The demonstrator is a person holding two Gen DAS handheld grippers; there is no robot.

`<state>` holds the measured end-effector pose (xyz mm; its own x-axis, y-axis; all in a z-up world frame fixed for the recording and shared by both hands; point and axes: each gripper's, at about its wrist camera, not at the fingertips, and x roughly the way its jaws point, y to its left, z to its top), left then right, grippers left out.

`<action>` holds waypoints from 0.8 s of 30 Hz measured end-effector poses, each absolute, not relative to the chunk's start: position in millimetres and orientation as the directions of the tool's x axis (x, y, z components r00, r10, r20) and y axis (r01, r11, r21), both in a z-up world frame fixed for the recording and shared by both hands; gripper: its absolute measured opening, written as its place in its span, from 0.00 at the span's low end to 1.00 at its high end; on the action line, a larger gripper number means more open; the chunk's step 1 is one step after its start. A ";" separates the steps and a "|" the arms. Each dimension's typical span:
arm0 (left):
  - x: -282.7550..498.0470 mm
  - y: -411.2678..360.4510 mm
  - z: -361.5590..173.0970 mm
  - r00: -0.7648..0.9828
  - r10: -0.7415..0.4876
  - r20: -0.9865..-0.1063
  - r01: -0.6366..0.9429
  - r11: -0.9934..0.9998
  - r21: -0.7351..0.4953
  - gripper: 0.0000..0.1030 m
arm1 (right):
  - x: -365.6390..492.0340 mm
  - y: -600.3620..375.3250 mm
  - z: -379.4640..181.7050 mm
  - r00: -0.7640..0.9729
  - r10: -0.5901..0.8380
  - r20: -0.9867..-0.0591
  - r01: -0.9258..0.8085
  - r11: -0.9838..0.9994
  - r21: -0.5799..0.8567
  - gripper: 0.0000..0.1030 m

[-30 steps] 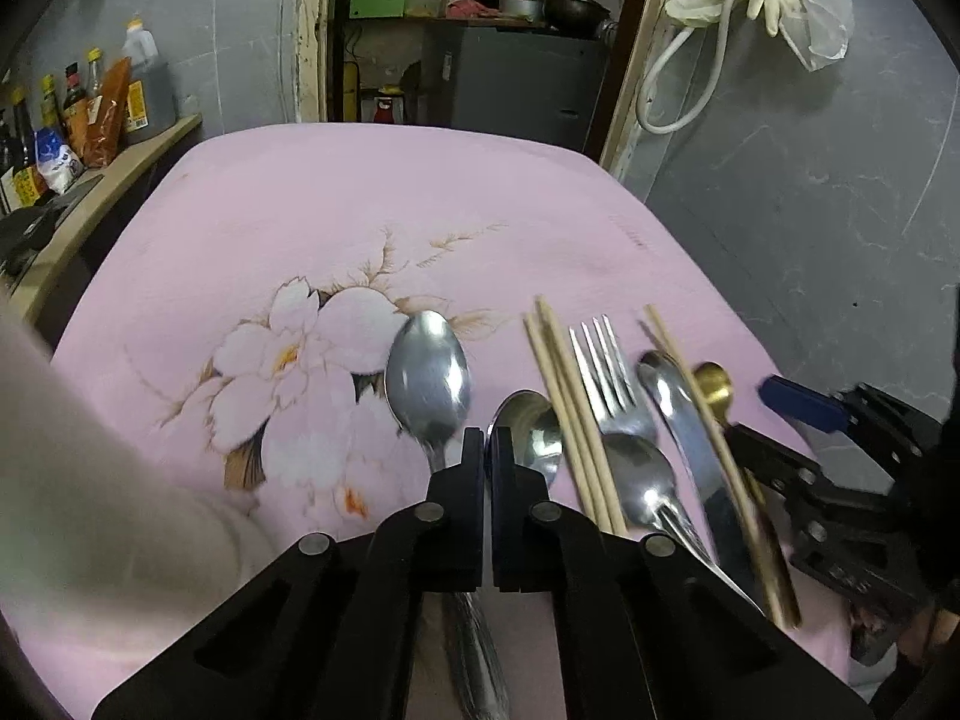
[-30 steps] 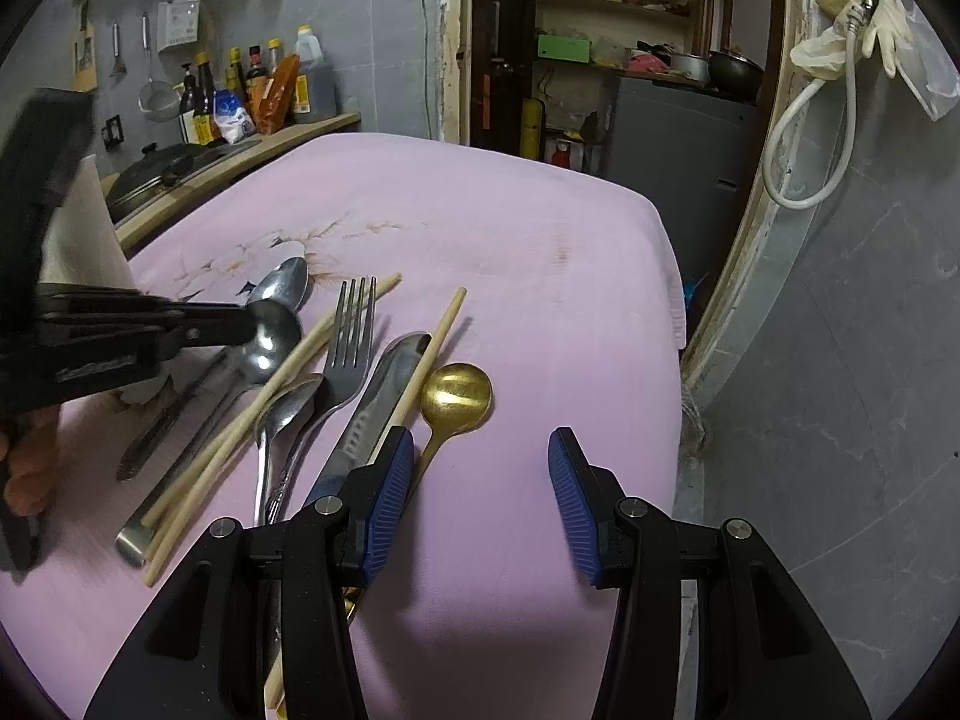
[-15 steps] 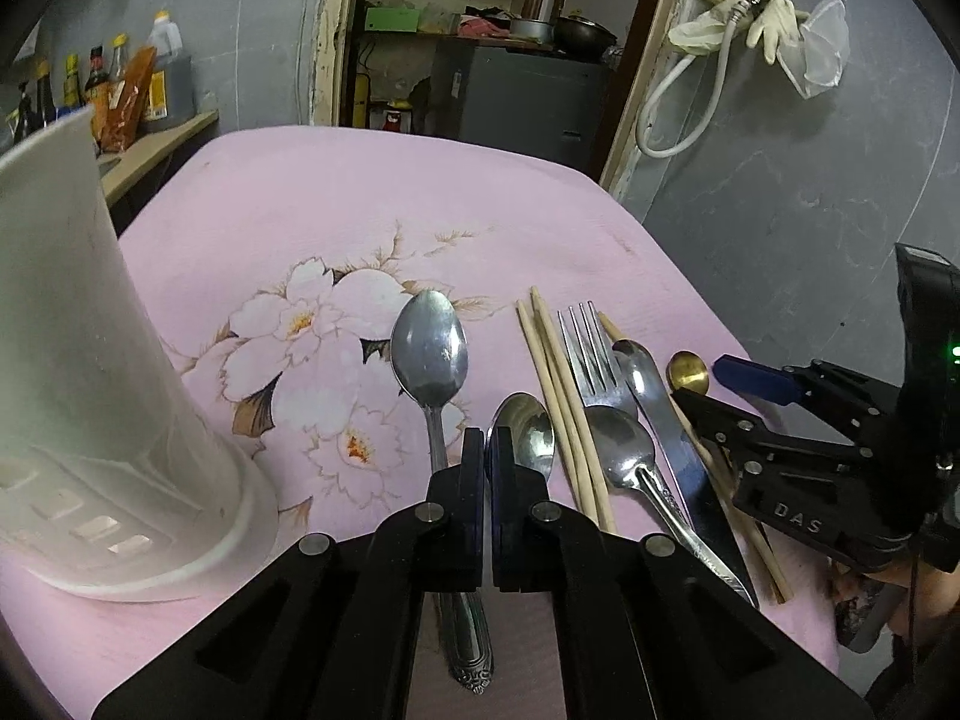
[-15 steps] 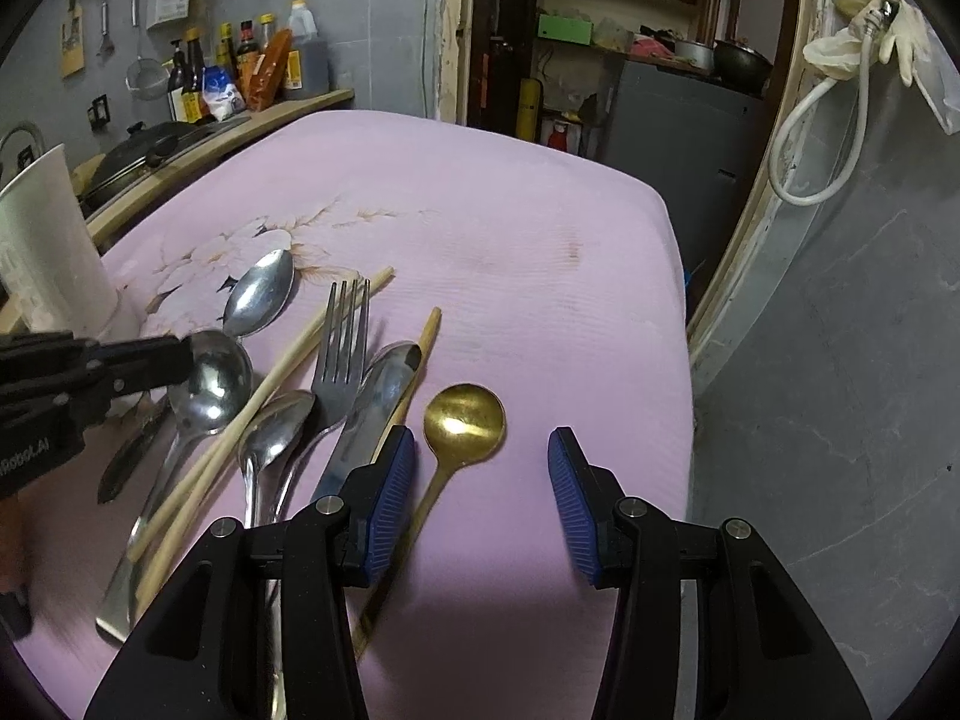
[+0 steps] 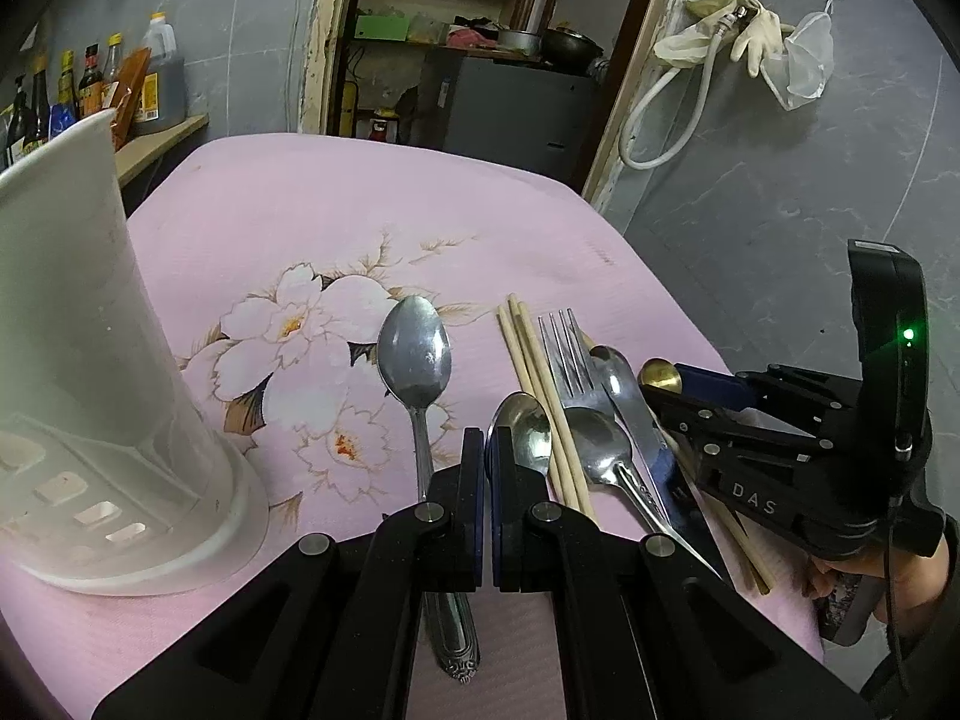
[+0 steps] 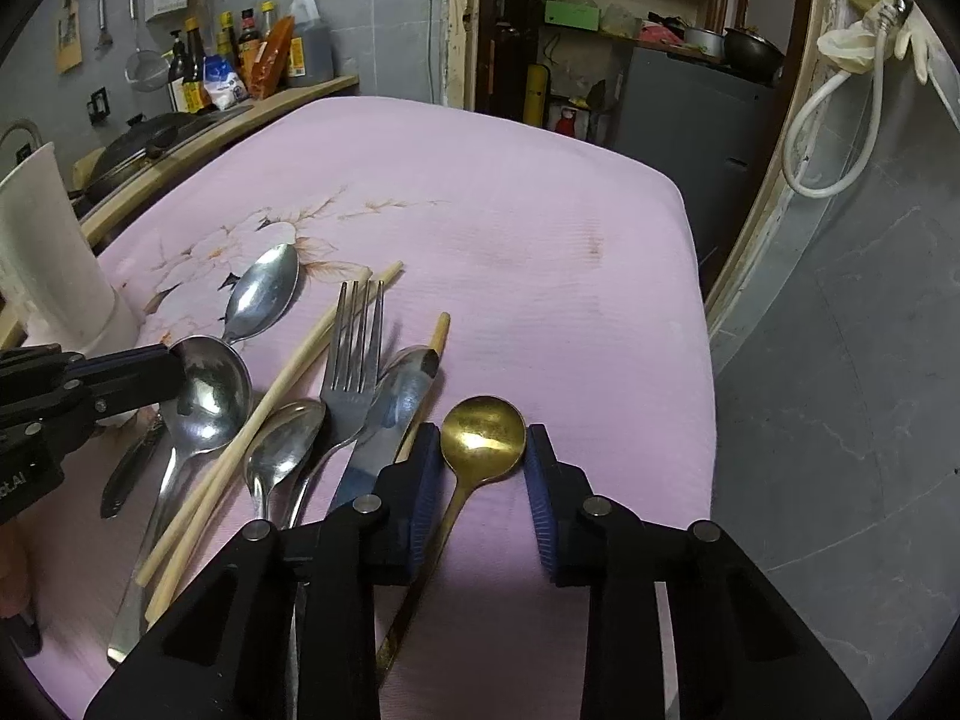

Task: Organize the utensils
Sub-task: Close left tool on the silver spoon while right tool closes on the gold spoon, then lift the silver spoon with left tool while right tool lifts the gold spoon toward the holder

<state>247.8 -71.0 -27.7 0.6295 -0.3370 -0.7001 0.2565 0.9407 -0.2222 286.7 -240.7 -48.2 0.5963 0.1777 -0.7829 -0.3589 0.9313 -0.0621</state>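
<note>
Utensils lie side by side on a pink flowered cloth [image 6: 510, 228]. A gold spoon [image 6: 480, 435] lies between the fingers of my open right gripper [image 6: 483, 468], its bowl at the fingertips. To its left lie a knife [image 6: 390, 414], a fork [image 6: 354, 348], wooden chopsticks [image 6: 288, 384] and three silver spoons. My left gripper [image 5: 486, 468] is shut and empty, low over a round silver spoon [image 5: 525, 432], beside a large silver spoon [image 5: 414, 354]. A white utensil holder [image 5: 78, 372] stands at the left.
The cloth's right edge [image 6: 702, 360] drops off close to the gold spoon. A shelf with bottles [image 6: 252, 60] and a pan [image 6: 138, 147] stands beyond the table's left side. A hose [image 6: 840, 120] hangs on the right wall.
The right gripper has moved forward and left, so the gold spoon now lies between its fingers. The left gripper has pulled back, bringing the white holder into view.
</note>
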 end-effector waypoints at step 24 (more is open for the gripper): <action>202.3 -69.0 8.8 0.848 -0.295 -0.441 0.254 0.955 -0.150 0.00 | 196.1 -231.5 2.1 0.932 0.184 -0.313 -0.270 0.927 -0.259 0.24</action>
<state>202.3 -69.0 8.8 0.8480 -0.2946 -0.4406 0.2542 0.9555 -0.1497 196.1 -231.5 2.1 0.9318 0.1838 -0.3130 -0.2700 0.9273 -0.2591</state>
